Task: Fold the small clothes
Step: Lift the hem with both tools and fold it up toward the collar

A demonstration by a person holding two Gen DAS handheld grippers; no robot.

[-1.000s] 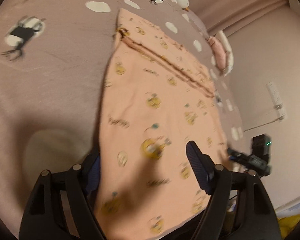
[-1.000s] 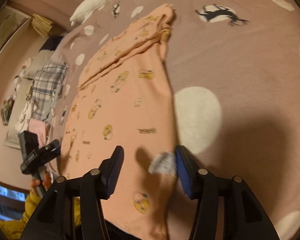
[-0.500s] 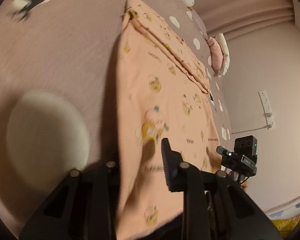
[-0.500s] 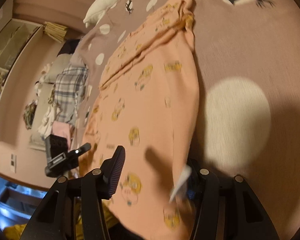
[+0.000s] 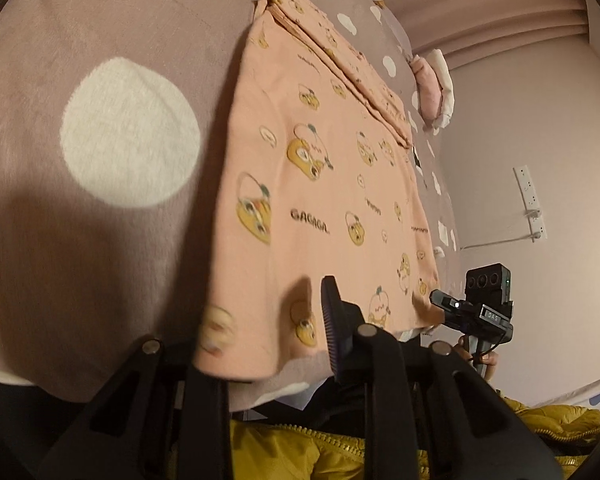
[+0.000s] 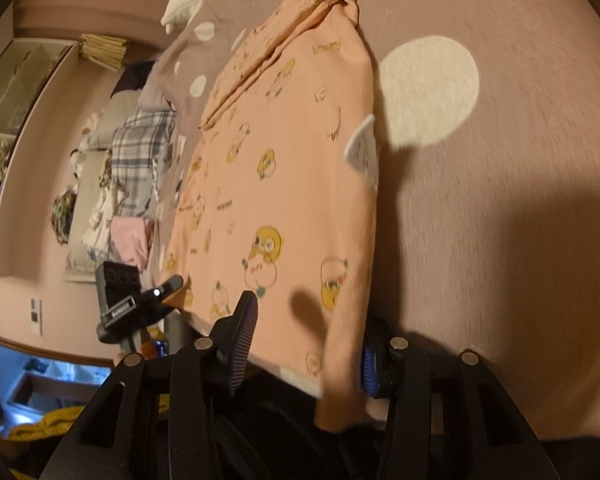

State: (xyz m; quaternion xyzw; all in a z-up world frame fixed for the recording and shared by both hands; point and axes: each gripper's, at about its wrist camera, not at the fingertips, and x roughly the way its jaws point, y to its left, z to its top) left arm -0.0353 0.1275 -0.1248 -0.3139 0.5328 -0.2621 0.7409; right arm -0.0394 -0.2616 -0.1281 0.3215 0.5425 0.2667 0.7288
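Left wrist, spotted mauve bedspread (image 5: 80, 60), pink wall (image 5: 540, 120)

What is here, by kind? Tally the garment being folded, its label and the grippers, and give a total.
peach garment: 1
white label: 1
grippers: 2, left gripper and right gripper
Total: 4

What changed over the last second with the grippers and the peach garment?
Both grippers slid down to the garment's near hem: the left gripper now straddles one corner, the right gripper the other, and the hem is lifted. Whether either has clamped is unclear. The far folded end stayed flat on the bedspread.
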